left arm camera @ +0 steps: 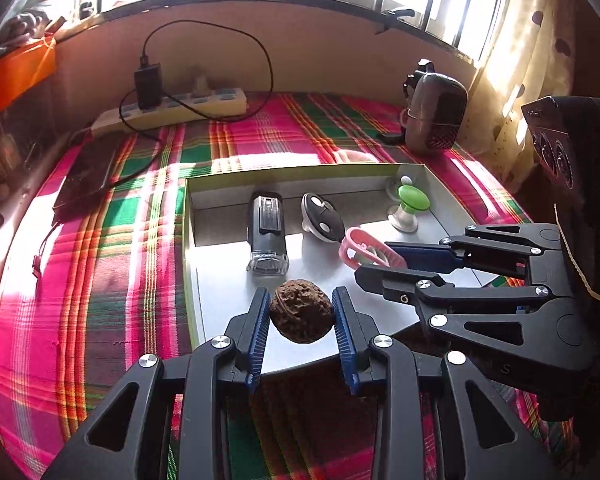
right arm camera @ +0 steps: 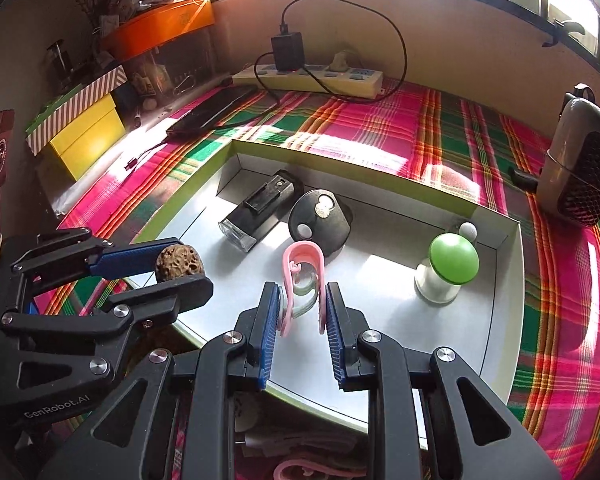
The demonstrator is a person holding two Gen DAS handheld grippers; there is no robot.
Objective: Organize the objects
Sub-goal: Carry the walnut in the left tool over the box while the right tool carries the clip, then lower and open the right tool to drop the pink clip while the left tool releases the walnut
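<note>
My left gripper (left arm camera: pixel 301 316) is shut on a brown wrinkled walnut (left arm camera: pixel 301 310), held above the near part of a shallow white tray (left arm camera: pixel 228 300) with a green rim. The same walnut (right arm camera: pixel 179 263) shows in the right wrist view between the left gripper (right arm camera: pixel 180 264) pads. My right gripper (right arm camera: pixel 303 308) is shut on a pink loop-shaped clip (right arm camera: pixel 306 268) over the tray (right arm camera: pixel 380 300); the right gripper (left arm camera: pixel 374 258) with the clip (left arm camera: pixel 360 250) appears at the right of the left wrist view. Inside the tray lie a black bike light (left arm camera: pixel 266 232), a black key fob (left arm camera: pixel 323 218) and a green-topped knob (left arm camera: pixel 408 208).
The tray sits on a pink, green and red plaid cloth (left arm camera: pixel 112 280). At the back are a power strip (left arm camera: pixel 172 112) with a black charger and cable, a dark phone (left arm camera: pixel 88 176) at the left and a small grey heater (left arm camera: pixel 436 114) at the right. Boxes (right arm camera: pixel 84 136) stand at the left.
</note>
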